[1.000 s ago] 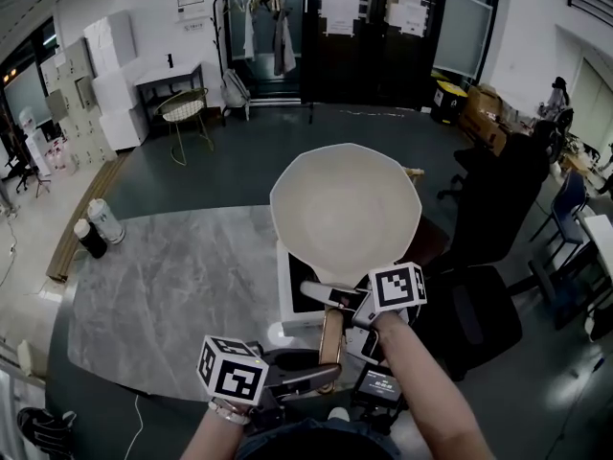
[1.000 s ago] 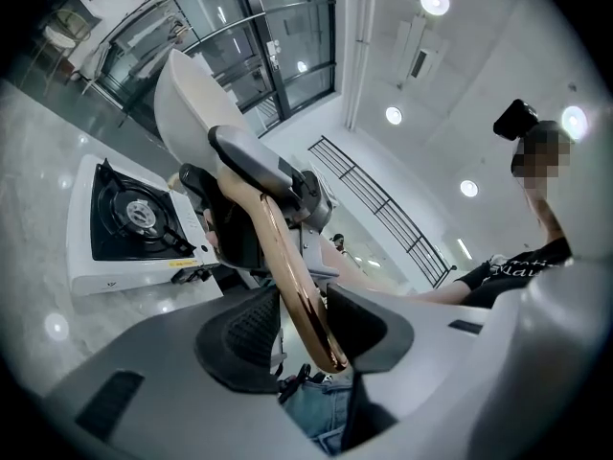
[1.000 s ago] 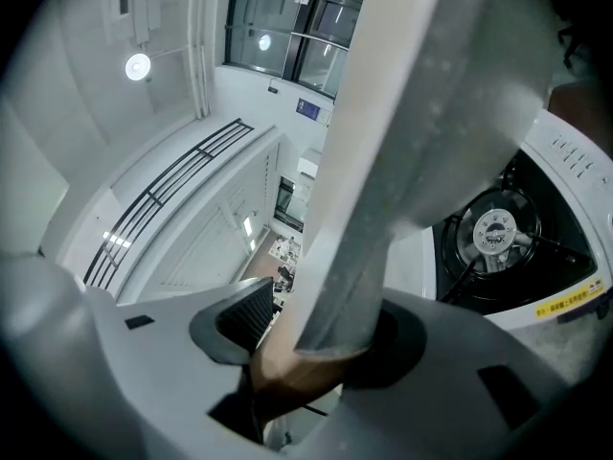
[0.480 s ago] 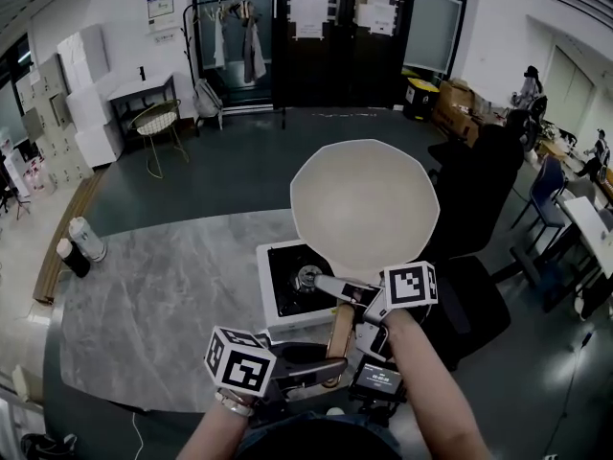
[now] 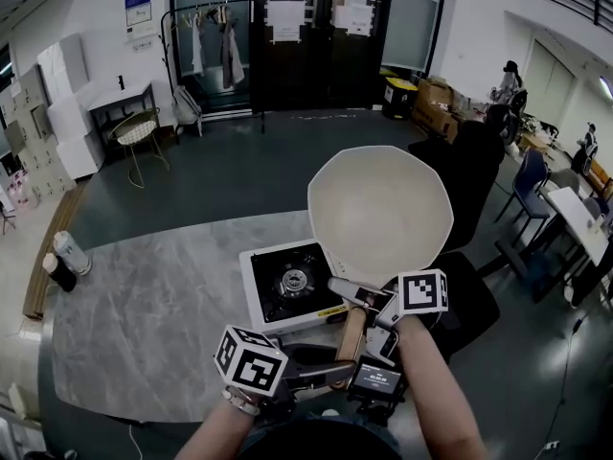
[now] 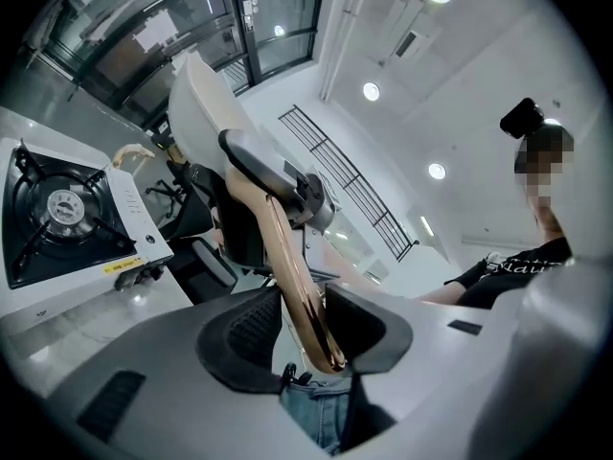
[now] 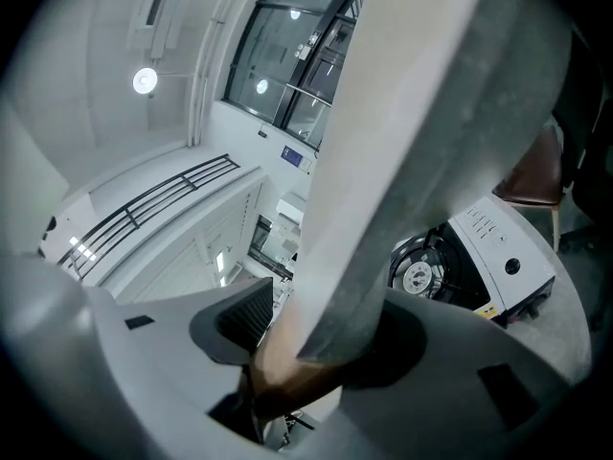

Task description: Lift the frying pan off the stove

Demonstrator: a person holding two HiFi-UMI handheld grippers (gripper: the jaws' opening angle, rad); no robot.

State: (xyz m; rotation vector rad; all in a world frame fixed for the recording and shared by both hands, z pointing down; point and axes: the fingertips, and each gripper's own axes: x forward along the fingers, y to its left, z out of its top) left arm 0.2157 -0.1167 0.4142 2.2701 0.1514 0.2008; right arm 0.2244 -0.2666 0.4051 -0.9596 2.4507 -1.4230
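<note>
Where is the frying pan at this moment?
In the head view the frying pan hangs in the air just right of the stove, its handle held by the left gripper and the right gripper.

The handle [image 6: 287, 247] of the frying pan [image 6: 196, 103] is being clamped between the dark pads of the left gripper [image 6: 311, 332], the pale pan being held tilted, clear of the white stove [image 6: 115, 228] at left; a person [image 6: 522, 268] is being shown at right
</note>
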